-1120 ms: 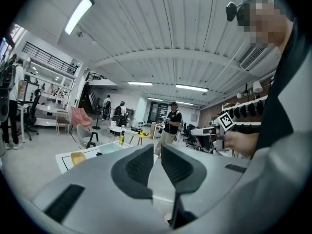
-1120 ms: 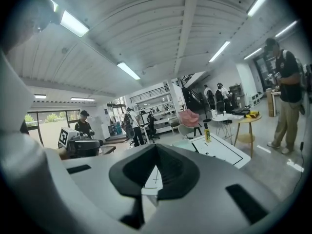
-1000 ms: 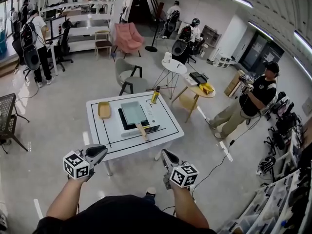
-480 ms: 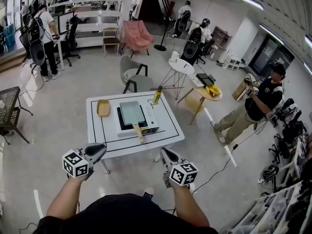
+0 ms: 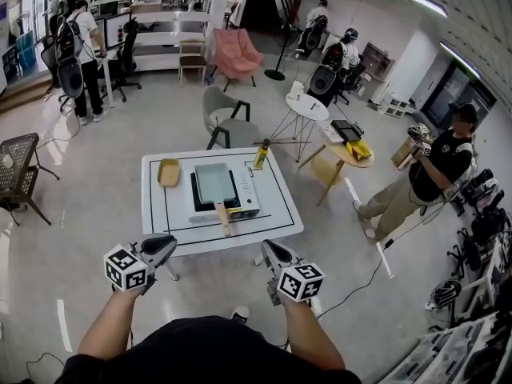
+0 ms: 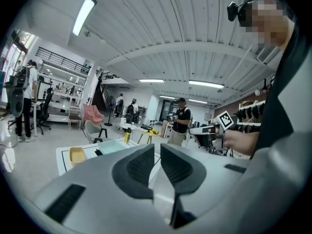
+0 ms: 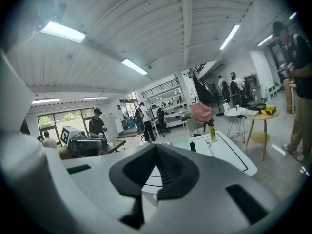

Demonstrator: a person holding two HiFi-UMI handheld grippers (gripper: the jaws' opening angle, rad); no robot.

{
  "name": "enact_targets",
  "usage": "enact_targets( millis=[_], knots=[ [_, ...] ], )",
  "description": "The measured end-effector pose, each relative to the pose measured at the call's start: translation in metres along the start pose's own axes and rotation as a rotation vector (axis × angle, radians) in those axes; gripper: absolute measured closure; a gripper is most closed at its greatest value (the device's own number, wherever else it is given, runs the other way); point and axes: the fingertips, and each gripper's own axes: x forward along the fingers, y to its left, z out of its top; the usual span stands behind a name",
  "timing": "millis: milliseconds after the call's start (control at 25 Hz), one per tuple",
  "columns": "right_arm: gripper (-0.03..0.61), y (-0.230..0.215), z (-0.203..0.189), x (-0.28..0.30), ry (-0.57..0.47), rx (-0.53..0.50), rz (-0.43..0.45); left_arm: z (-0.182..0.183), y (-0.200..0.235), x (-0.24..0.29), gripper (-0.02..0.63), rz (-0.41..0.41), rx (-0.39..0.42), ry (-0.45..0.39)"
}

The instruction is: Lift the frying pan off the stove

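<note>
The frying pan [image 5: 213, 183] sits on the stove [image 5: 250, 198] in the middle of the white surface [image 5: 276, 214], with its wooden handle [image 5: 223, 217] pointing toward the person. Both grippers hang short of the near edge, well apart from the pan. The left gripper [image 5: 166, 243] has its jaws drawn together on nothing, and the right gripper [image 5: 267, 249] is pressed together, likewise empty. The risk lies in the grasp: a pinch near the handle's tip could let the pan tilt, or drag the stove. The pan looks empty, though it is too small here to be sure. A swing could knock the yellow tray [image 5: 169, 173] or the bottle [image 5: 261, 154].
</note>
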Motion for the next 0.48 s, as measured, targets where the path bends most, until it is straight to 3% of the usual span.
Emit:
enact_targets(
  millis=[480],
  knots=[
    [0.572, -0.025, -0.005, 0.016, 0.036, 0.009, 0.062, -0.007, 0.0, 0.02, 0.568, 0.051, -0.025, 0.006]
  ],
)
